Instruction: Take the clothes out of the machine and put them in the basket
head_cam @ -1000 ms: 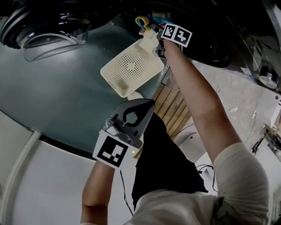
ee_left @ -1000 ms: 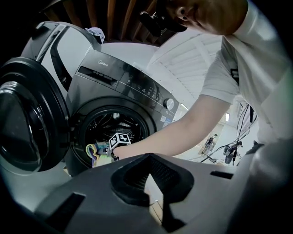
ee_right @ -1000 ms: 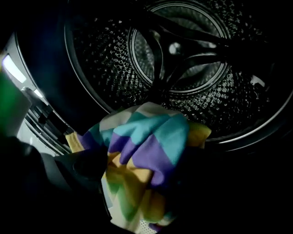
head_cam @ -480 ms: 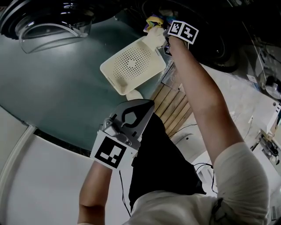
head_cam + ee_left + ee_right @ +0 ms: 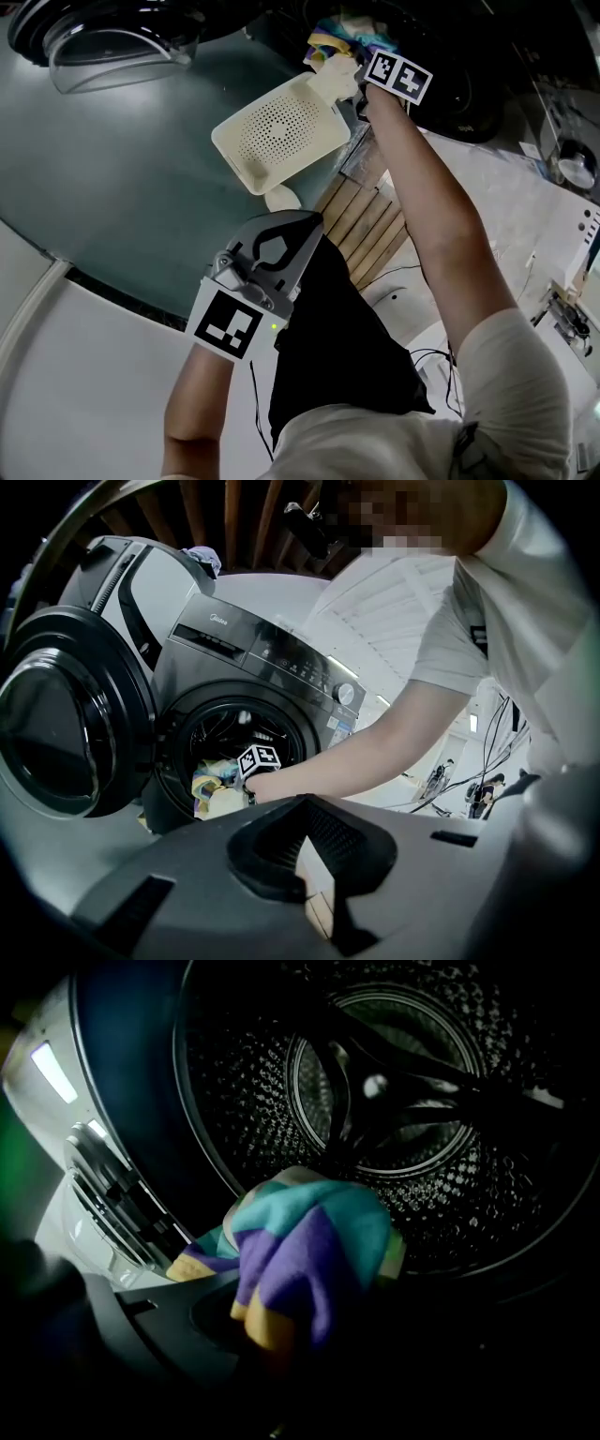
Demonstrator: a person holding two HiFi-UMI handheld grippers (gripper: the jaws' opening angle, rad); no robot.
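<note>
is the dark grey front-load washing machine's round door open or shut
Open. In the left gripper view the round glass door is swung out left of the drum opening, and the person's arm reaches inside.

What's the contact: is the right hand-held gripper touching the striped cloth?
Touching. In the right gripper view the right hand-held gripper has just been closing its jaws, and the cloth is bunched between them.

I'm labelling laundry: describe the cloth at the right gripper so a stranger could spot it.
Find the dark washing machine with its door open. At the drum mouth the right gripper has just been closing its jaws on a bunched cloth. It alone shows turquoise, purple and yellow blocks.
</note>
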